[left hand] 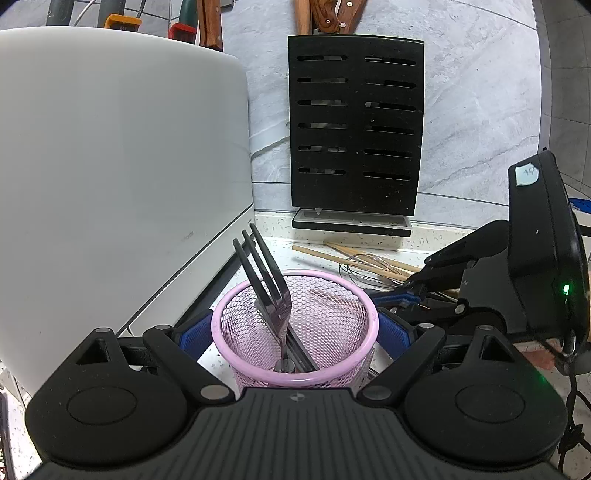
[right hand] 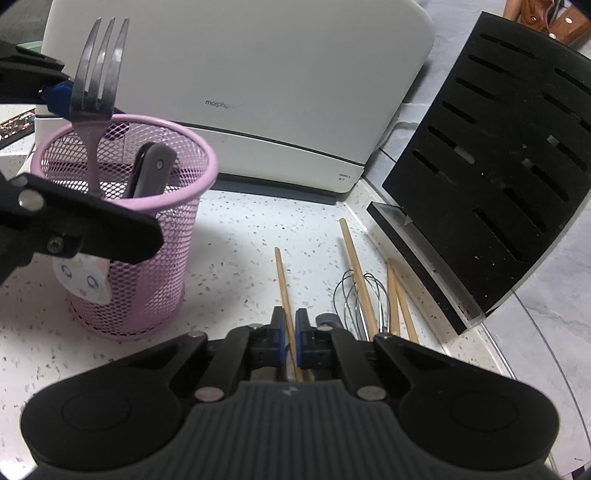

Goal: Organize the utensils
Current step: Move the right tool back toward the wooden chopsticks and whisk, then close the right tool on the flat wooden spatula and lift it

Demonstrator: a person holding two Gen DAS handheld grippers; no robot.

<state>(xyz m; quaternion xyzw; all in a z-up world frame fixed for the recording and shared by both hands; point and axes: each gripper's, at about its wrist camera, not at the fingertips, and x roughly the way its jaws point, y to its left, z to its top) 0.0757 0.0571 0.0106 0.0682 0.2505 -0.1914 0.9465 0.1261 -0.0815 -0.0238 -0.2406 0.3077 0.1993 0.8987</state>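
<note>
My left gripper (left hand: 295, 332) has its jaws clamped around the pink mesh cup (left hand: 295, 325), blue pads (left hand: 194, 338) pressed against both sides of it. Cup stands upright on the speckled tabletop (right hand: 240, 236), just in front of the white appliance (right hand: 240, 74). Inside the cup: 1 fork (right hand: 96, 85), tines up, leaning on the rim, plus a grey-handled utensil (right hand: 151, 170), type unclear.

My right gripper (right hand: 290, 332) is low over the tabletop, to the right of the cup. Jaws are closed together on 1 wooden chopstick (right hand: 283, 280); it runs between the blue pads and sticks out forward, lying nearly flat on the tabletop. Can't tell whether the tip is lifted.

Still loose on the tabletop, right of the gripper: 3 more chopsticks (right hand: 354, 266) and a wire whisk (right hand: 362, 295), all overlapping in 1 pile. The longest chopstick lies across the whisk wires. Pile sits just beside the clear base of the black slotted knife block (right hand: 491, 147), which stands against the grey wall. Wooden knife handles (left hand: 332, 14) poke out of its top.
</note>
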